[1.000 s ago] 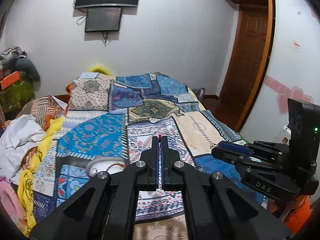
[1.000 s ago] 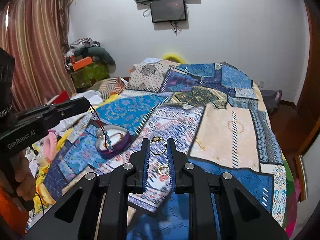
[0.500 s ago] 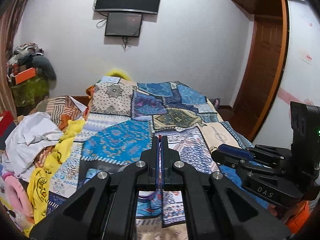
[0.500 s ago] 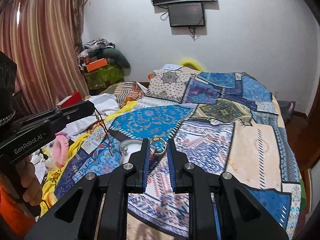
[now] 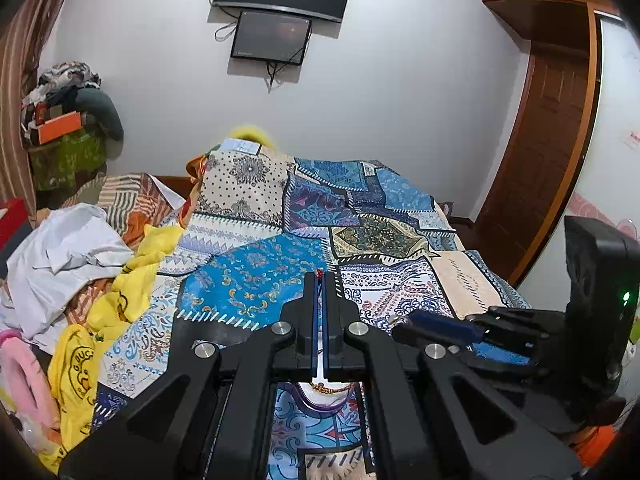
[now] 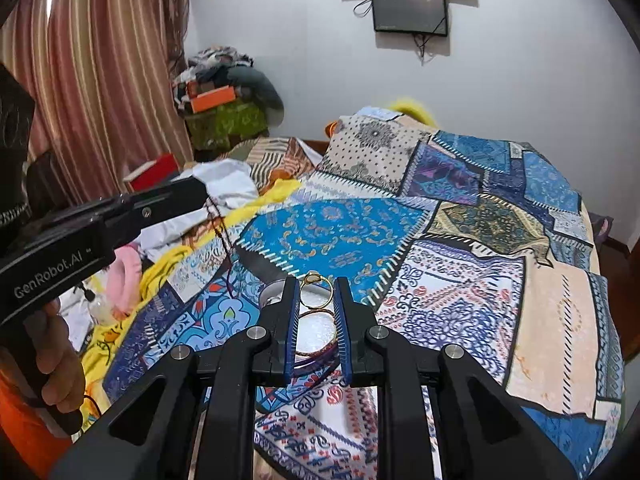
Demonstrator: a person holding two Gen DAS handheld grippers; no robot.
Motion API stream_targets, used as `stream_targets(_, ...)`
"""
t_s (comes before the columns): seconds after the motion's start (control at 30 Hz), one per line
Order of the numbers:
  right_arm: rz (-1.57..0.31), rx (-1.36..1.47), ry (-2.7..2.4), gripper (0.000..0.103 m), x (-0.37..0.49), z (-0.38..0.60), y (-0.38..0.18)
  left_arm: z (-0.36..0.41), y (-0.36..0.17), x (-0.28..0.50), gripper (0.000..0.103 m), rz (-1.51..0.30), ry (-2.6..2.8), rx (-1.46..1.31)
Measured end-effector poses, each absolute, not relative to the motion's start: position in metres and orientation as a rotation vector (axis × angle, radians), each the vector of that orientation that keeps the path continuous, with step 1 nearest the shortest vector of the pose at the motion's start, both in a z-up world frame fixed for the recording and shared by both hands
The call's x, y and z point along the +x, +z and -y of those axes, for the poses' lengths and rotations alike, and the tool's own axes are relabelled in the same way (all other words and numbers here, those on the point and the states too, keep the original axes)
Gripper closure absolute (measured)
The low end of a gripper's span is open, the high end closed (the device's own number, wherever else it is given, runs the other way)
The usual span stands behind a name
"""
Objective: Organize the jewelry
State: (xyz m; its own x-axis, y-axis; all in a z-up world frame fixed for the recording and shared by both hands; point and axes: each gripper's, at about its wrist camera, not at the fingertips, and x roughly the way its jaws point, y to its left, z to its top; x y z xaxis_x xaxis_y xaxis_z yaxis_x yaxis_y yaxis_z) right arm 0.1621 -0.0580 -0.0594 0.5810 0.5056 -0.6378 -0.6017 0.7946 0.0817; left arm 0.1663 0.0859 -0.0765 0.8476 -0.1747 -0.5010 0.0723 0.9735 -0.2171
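My right gripper (image 6: 316, 282) is shut on a gold ring (image 6: 316, 291), held between the blue pads just above a purple-rimmed heart-shaped dish (image 6: 316, 336) on the bed. My left gripper (image 5: 320, 276) is shut on a dark red beaded string (image 6: 224, 248), whose red end shows at the fingertips and which hangs down left of the dish. In the left wrist view the dish (image 5: 316, 394) shows under the fingers with a gold chain in it. The right gripper (image 5: 404, 326) sits at the right of that view; the left gripper (image 6: 200, 196) reaches in from the left of the right wrist view.
A patchwork bedspread (image 6: 460, 248) covers the bed. Loose clothes, white (image 5: 60, 256), yellow (image 5: 132, 280) and pink (image 5: 20, 364), are piled at the left edge. A striped curtain (image 6: 92, 92) hangs left, a wooden door (image 5: 548, 152) stands right, and screens (image 5: 276, 12) hang on the far wall.
Both grippers have moved back toward the near end of the bed and over the dish. The ring, earlier over the bedspread, is now above the dish. The beaded string still hangs from the left gripper.
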Motion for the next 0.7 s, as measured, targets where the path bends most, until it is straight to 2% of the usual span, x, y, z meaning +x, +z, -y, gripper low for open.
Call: stream_targets(0.7,-0.895,-0.190,0.675,0.088,0.196,0.029,-0.118,-0.095,-0.142,0.220,0.103,-0.710,-0.179,-0.283)
